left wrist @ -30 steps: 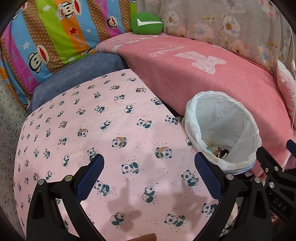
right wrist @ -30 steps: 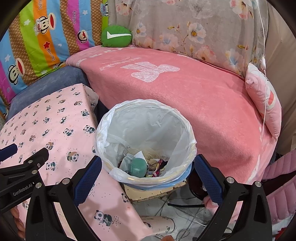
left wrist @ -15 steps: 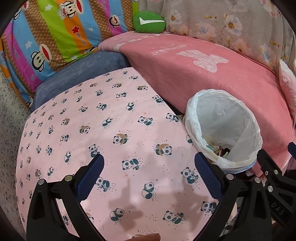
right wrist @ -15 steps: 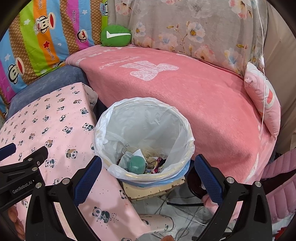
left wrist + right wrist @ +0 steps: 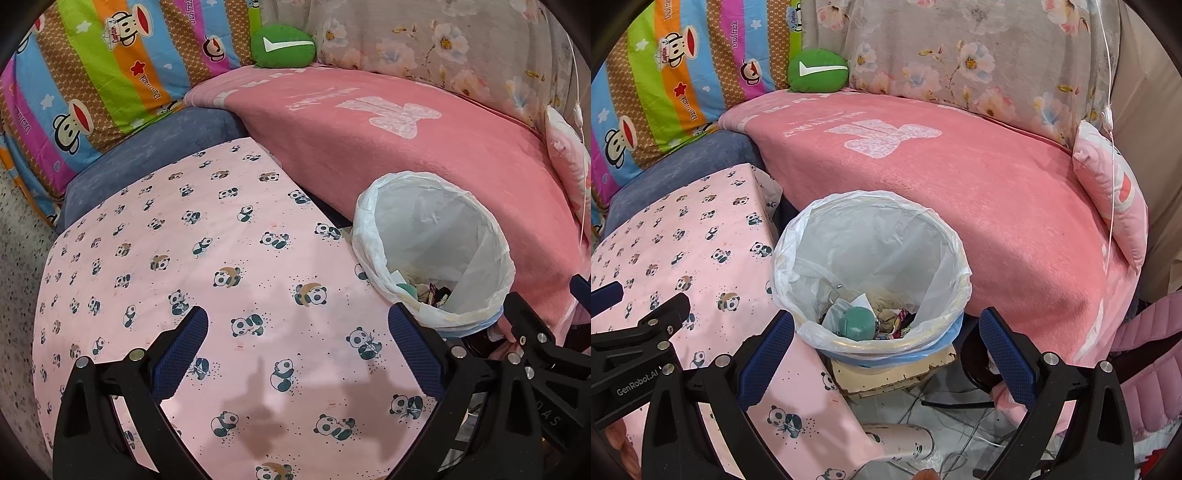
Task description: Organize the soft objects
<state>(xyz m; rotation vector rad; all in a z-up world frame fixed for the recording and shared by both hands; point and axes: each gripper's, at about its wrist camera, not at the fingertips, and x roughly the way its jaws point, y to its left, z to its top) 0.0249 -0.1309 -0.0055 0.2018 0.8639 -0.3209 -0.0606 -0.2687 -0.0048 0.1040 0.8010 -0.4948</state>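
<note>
Two fisheye views look forward along a pair of hand-held grippers, each with black arms and blue padded fingers.

In the left wrist view, the left hand-held gripper (image 5: 297, 347) fills the bottom of the frame, its fingers spread wide apart and holding nothing. It hovers over a tabletop (image 5: 155, 266) covered in pale pink cloth printed with small pandas, which takes up the lower left and centre. At the lower right edge, part of the right hand-held gripper (image 5: 543, 332) juts in.

In the right wrist view, the right hand-held gripper (image 5: 886, 350) sits at the bottom centre, fingers likewise wide apart and empty. Between and just above its fingers stands a round waste bin (image 5: 962, 295) lined with a clear plastic bag, holding scraps and a teal rounded item (image 5: 857, 323). The bin sits between the tabletop on the left and a sofa draped in a pink blanket (image 5: 960, 192) on the right.

The soft things lie on the sofa, well apart from both grippers. A small green cushion (image 5: 817, 71) with a white tick mark rests at the upper left of centre, against the backrest where a striped cartoon-monkey quilt (image 5: 683, 59) meets a grey floral cover (image 5: 960, 55). A pink pillow (image 5: 1112, 192) leans at the right edge of the sofa. A blue-grey seat cushion (image 5: 683, 162) shows at the left, just behind the tabletop.
</note>
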